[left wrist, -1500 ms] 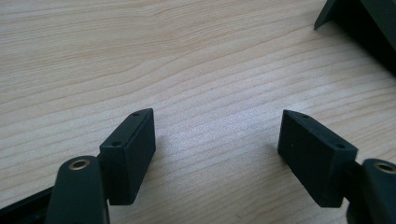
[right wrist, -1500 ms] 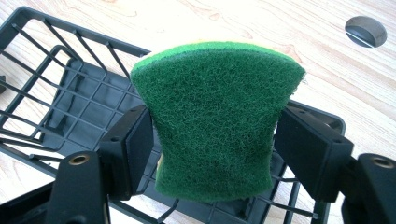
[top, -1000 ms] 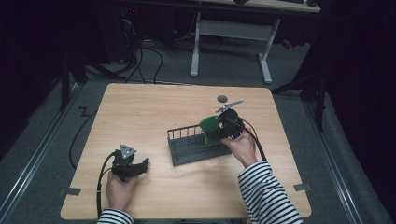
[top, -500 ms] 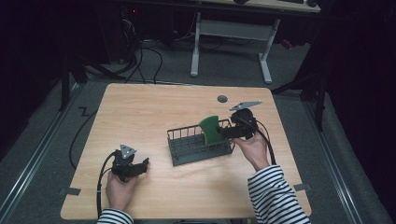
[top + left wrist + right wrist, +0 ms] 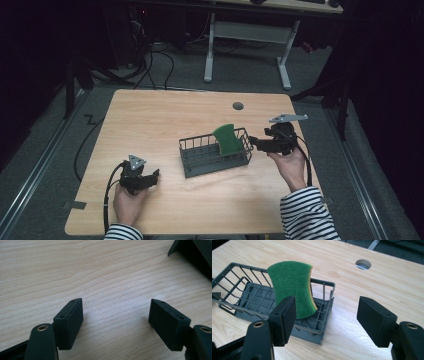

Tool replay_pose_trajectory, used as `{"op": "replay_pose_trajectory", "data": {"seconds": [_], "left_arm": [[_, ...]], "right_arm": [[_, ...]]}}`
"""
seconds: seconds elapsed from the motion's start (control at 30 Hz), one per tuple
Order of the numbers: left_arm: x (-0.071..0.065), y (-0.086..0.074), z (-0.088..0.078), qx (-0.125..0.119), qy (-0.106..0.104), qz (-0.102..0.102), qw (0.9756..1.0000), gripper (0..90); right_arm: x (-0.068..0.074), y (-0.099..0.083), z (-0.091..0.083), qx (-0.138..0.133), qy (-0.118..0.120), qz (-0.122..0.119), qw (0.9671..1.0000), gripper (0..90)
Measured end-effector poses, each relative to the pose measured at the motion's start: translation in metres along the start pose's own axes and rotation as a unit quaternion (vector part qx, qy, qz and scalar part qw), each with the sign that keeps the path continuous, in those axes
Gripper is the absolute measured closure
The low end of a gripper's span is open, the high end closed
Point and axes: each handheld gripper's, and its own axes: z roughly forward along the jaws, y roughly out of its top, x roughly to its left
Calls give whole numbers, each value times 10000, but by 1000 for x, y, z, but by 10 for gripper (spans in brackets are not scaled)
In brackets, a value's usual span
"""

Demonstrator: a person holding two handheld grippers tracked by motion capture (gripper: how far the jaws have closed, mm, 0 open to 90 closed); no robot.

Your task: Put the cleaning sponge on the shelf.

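Sponge (image 5: pixel 291 291) is in the wire basket (image 5: pixel 242 302), so from where I'm sitting the main job looks done. It's the green scouring kind with a thin yellow layer along one edge, and it stands on end at the basket's end nearest my right tongs (image 5: pixel 329 315), leaning against the end wall and poking well above the rim. In the high view the same sponge (image 5: pixel 228 139) sits at the right end of the dark grey basket (image 5: pixel 200 160), which is roughly mid-surface.

My right tongs (image 5: pixel 253 143) are spread wide with nothing between them. The right gripper view shows both black pads apart, the sponge beyond the left pad with no contact that I can make out, so I'd call it released. They hang just off the basket's right end.

Left tongs (image 5: pixel 116 315) are also apart and empty, down low over bare wood on the surface (image 5: pixel 165 115) near the front left corner, well away from the basket. In the high view the left tongs (image 5: pixel 150 176) just sit there in the hand.

What's left, by my guess: not much. The sponge isn't lying flat, so if tidy matters I might nudge it down. Otherwise it's only pulling the right hand clear without clipping the rim and knocking the sponge over.
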Motion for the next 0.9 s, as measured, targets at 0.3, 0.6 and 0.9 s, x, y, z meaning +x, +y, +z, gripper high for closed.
{"op": "replay_pose_trajectory", "data": {"seconds": [0.3, 0.6, 0.9], "left_arm": [[0, 0, 0, 1, -1, 1, 10000, 283], [0, 0, 0, 0, -2, 0, 10000, 283], [0, 0, 0, 0, 0, -1, 10000, 284]], "right_arm": [[-7, -8, -26, -260, -105, 46, 9996, 345], [-13, -25, -38, -295, -156, 109, 9994, 357], [-22, -45, -49, -391, -186, 323, 9985, 362]]}}
